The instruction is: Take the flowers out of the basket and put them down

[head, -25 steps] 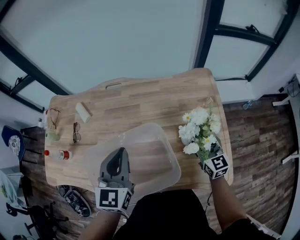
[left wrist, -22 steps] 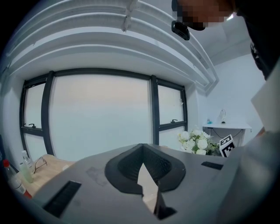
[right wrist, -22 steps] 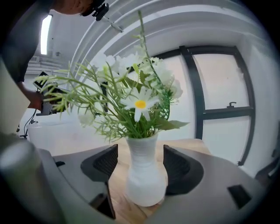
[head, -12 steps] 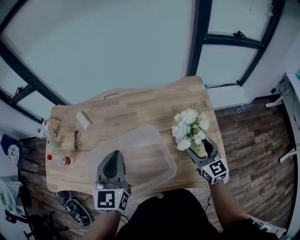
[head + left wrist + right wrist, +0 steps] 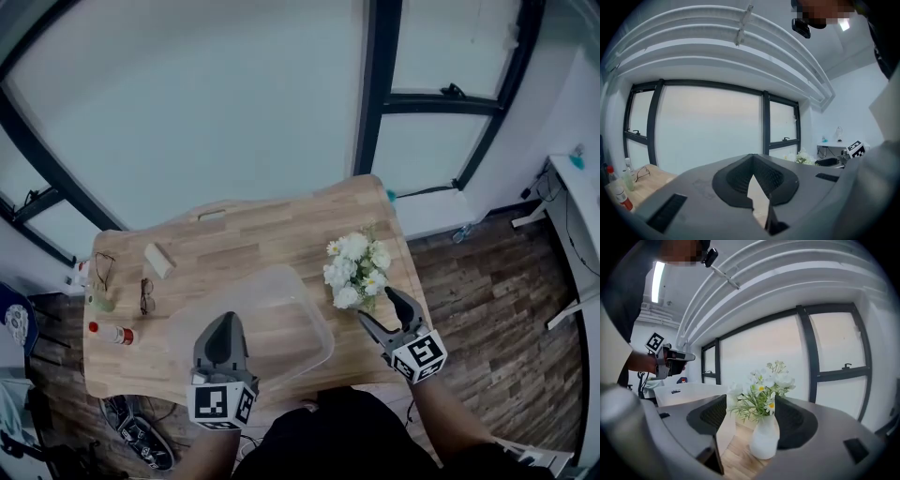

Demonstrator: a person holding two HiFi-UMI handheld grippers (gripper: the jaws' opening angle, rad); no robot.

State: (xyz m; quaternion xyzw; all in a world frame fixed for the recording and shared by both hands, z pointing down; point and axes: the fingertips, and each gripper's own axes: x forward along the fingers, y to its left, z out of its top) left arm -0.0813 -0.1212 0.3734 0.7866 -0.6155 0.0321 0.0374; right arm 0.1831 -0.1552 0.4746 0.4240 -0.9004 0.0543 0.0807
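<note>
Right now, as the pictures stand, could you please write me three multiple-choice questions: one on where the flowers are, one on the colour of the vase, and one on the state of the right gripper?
1. Where do the flowers stand?
A. on the floor
B. on the table, to the right of the clear basket
C. inside the basket

2. What colour is the vase?
A. white
B. red
C. black

3. How is the right gripper?
A. shut on the vase
B. shut on nothing
C. open

Answers:
1 B: the head view shows the flowers on bare wood beside the basket, not in it.
2 A: the right gripper view shows a white vase under the green stems.
3 C: its jaws stand wide apart, and the vase rests on the table by itself.
</note>
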